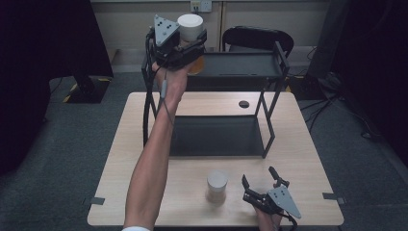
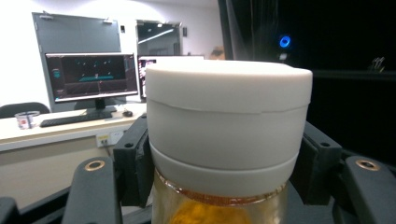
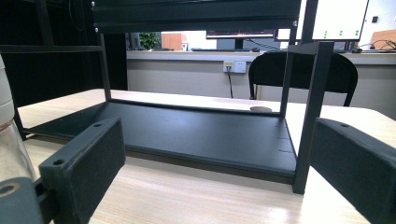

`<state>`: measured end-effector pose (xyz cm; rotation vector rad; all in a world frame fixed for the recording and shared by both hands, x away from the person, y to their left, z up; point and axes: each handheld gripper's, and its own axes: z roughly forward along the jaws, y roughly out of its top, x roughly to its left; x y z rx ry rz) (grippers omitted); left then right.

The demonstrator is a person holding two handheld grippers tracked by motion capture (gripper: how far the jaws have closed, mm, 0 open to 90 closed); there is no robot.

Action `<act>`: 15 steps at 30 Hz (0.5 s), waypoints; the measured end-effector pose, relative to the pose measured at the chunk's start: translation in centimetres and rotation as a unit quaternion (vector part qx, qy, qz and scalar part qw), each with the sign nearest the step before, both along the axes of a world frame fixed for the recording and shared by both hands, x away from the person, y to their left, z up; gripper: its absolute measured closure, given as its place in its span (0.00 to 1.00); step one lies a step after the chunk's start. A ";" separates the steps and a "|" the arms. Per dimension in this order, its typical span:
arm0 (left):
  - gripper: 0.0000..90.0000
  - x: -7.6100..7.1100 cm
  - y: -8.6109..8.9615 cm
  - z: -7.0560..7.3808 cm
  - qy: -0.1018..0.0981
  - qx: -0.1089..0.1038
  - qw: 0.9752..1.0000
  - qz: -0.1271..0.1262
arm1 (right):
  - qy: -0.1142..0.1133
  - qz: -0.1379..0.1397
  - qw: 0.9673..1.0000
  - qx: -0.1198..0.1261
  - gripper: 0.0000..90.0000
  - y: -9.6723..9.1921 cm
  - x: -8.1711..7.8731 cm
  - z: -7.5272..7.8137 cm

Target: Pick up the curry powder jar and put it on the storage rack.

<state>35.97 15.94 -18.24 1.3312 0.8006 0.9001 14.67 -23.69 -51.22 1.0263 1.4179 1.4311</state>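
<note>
The left gripper [image 1: 185, 45] grasps a white-lidded jar [image 1: 189, 26], jaws clenched on its lid, and holds it high at the left end of the black shelf rack's [image 1: 240, 65] top tier. To do this step well, bring the jar over the tier, keep it upright, lower it until the base rests flat, and only then let go. The jar holds something amber. A second white-lidded jar [image 1: 217, 186] stands on the table [image 1: 298, 144] in front of the rack, contents unclear. Beside it, the right gripper [image 1: 262, 185] rests with jaws released
</note>
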 end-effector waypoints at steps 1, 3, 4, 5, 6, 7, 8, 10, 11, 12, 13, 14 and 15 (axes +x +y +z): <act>0.39 0.3 0.0 0.2 0.004 0.004 1.000 0.002 | 0.000 0.000 1.000 0.000 0.03 0.0 0.0 0.0; 0.39 0.7 -0.1 0.2 0.011 0.000 1.000 0.007 | 0.000 0.000 1.000 0.000 0.03 0.0 0.0 0.0; 0.39 0.8 -0.1 0.2 0.016 0.000 1.000 0.008 | 0.000 0.000 1.000 0.000 0.03 0.0 0.0 0.0; 0.39 1.0 -0.1 0.2 0.017 0.002 1.000 0.009 | 0.000 0.000 1.000 -0.001 0.03 0.0 0.0 0.0; 0.39 1.1 -0.3 0.2 0.019 0.005 1.000 0.014 | -0.001 0.000 1.000 -0.001 0.03 0.0 0.0 0.0; 0.39 1.1 -0.3 0.2 0.019 0.005 1.000 0.014 | -0.001 0.000 1.000 -0.001 0.03 0.0 0.0 0.0; 0.39 1.2 -0.4 0.2 0.019 0.006 1.000 0.015 | -0.001 0.000 1.000 -0.001 0.03 0.0 0.0 0.0; 0.38 1.4 -0.3 0.2 0.029 -0.004 0.999 0.014 | 0.000 0.000 1.000 0.000 0.03 0.0 0.0 0.0; 0.38 1.5 -0.3 0.2 0.032 -0.005 0.999 0.013 | 0.000 0.000 1.000 0.000 0.03 0.0 0.0 0.0; 0.38 1.6 -0.4 0.2 0.034 -0.003 0.999 0.015 | 0.000 0.000 1.000 0.000 0.03 0.0 0.0 0.0; 0.38 1.7 -0.4 0.2 0.036 -0.001 0.999 0.017 | 0.000 0.000 1.000 0.000 0.03 0.0 0.0 0.0; 0.38 1.7 -0.5 0.1 0.036 0.001 0.999 0.019 | 0.000 0.000 1.000 0.000 0.03 0.0 0.0 0.0; 0.38 1.7 -0.4 0.0 0.037 0.002 0.999 0.020 | 0.000 0.000 1.000 0.000 0.03 0.0 0.0 0.0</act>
